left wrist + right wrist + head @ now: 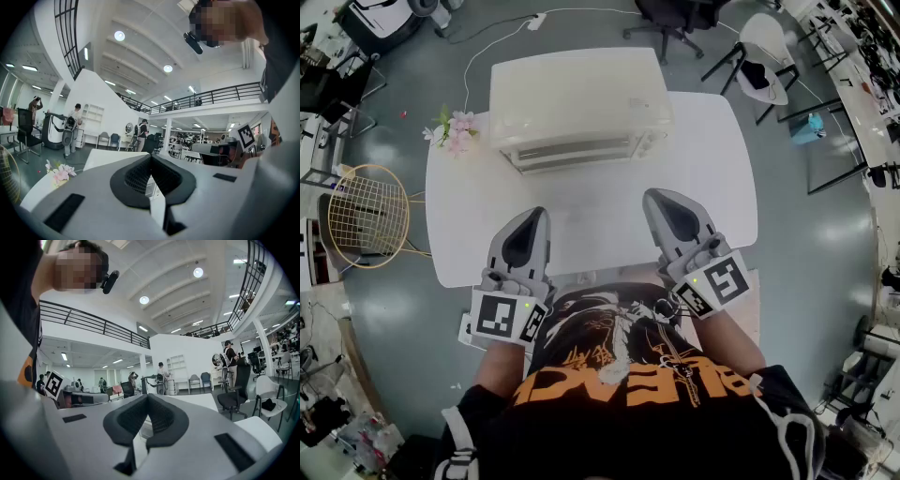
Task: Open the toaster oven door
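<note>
Our left claw (531,217) and right claw (666,199) each have their jaws pressed together on nothing, low in the frame's middle, over the white table (722,187). The toaster oven (577,103) stands upper centre, its door (581,152) closed, apart from both

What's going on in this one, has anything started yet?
A person stands at a white table with a two-jaw gripper in each hand. The left gripper and right gripper are held over the table's near part, jaws together and empty, pointing toward the white toaster oven at the far side. Neither touches it, and its door looks shut. Pink flowers lie beside it.
</note>
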{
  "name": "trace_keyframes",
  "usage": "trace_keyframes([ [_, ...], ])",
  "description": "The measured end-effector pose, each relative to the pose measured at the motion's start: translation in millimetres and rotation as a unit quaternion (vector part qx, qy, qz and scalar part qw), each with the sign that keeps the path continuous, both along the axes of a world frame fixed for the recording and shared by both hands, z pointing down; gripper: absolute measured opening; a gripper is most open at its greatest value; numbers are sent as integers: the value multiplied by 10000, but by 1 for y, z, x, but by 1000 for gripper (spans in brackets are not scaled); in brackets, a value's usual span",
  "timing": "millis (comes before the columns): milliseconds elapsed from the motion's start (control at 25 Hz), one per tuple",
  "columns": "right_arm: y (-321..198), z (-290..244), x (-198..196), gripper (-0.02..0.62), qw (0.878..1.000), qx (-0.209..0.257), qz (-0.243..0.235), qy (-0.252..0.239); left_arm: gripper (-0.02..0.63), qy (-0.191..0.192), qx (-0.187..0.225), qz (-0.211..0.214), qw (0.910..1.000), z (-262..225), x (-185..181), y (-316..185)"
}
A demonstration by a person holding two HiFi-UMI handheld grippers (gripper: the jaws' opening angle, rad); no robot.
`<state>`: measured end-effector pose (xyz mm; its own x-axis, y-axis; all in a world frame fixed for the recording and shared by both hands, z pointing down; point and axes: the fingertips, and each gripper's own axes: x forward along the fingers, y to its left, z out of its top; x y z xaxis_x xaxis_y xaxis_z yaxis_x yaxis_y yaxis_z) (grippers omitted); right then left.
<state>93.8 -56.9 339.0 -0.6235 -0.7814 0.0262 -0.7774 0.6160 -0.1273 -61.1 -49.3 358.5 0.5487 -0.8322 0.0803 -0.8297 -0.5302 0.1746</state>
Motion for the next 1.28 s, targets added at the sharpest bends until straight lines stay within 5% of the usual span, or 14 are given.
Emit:
trace_keyframes([
  [600,-2,-11,-3,14,9994,147,-200,-234,23,41,-96,36,9999,9,-3,-17],
  [680,-1,-11,-6,14,9993,164,-243,-220,29,-326,63,116,9994,19,-7,-25],
  [760,-1,-9,-7,14,9992,137,-259,-258,89,-1102,247,239,9933,37,-13,-36],
  [880,-2,-5,-1,14,9992,58,-242,-310,108,-2413,305,534,9685,68,-19,-53],
  [1040,-2,-3,5,14,9991,-18,-199,-385,161,-3852,267,1140,9154,105,-26,-71],
  [1160,0,-1,5,14,9989,-50,-214,-407,96,-4437,324,1520,8826,122,-31,-86],
  [1280,1,-1,6,14,9988,-71,-228,-427,95,-4777,218,1731,8610,134,-38,-102],
])
